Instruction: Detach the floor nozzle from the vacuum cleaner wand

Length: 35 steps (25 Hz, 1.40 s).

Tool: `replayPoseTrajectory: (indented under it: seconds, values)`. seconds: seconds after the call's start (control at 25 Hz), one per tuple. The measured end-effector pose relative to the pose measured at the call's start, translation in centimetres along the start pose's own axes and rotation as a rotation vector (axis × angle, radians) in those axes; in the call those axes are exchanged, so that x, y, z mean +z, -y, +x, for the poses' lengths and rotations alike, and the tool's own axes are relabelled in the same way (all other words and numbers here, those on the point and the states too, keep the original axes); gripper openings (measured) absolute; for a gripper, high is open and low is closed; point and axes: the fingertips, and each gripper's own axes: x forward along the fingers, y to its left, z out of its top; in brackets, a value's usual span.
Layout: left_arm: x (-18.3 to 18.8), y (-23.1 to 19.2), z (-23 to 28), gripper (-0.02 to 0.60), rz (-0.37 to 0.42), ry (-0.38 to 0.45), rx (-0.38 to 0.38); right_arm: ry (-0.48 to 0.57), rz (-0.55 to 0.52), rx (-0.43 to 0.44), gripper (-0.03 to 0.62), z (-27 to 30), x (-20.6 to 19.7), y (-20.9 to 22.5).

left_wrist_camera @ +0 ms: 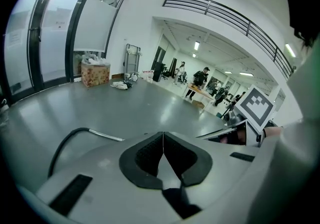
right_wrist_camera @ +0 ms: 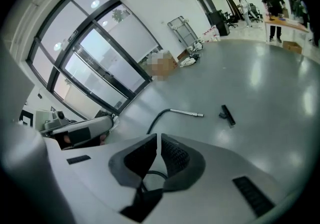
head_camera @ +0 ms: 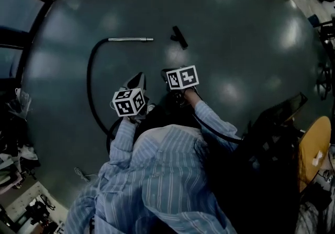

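A silver vacuum wand (head_camera: 131, 40) lies on the dark floor, joined at its left end to a black hose (head_camera: 90, 86) that curves back toward me. The black floor nozzle (head_camera: 179, 36) lies apart from the wand's free end, a little to its right. In the right gripper view the wand (right_wrist_camera: 188, 113) and the nozzle (right_wrist_camera: 228, 115) lie ahead with a gap between them. My left gripper (head_camera: 139, 78) and right gripper (head_camera: 166, 74) hang side by side near my body, well short of both, jaws shut on nothing. The left gripper view shows the hose (left_wrist_camera: 62, 147) and wand (left_wrist_camera: 106, 135) past its shut pads.
A cardboard box (left_wrist_camera: 95, 73) and loose bags stand by the glass wall. A table with people (left_wrist_camera: 200, 85) around it is far off. A dark chair (head_camera: 277, 123) and a round wooden seat (head_camera: 314, 149) stand to my right, clutter to my left.
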Motion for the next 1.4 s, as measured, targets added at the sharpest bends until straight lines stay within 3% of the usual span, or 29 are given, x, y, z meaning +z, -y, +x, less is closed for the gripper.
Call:
replayPoseTrajectory:
  seconds: [0.36, 0.68, 1.0, 1.4]
  values:
    - [-4.6, -3.5, -7.8, 0.009, -0.046, 0.047, 0.036, -0.050, -0.083, 0.063, 0.032, 3.2, -4.8, -7.7]
    - [-10.2, -10.8, -16.0, 0.009, -0.139, 0.079, 0.031, -0.084, -0.086, 0.068, 0.032, 6.8, -11.3, -16.4]
    - [-15.4, -10.4, -17.6, 0.009, -0.182, 0.036, -0.018, -0.111, -0.047, 0.019, 0.032, 5.6, -17.0, -17.0]
    - [-13.6, -7.0, -16.5, 0.009, -0.161, 0.083, -0.035, -0.071, -0.059, -0.032, 0.032, 2.0, -16.5, -14.0]
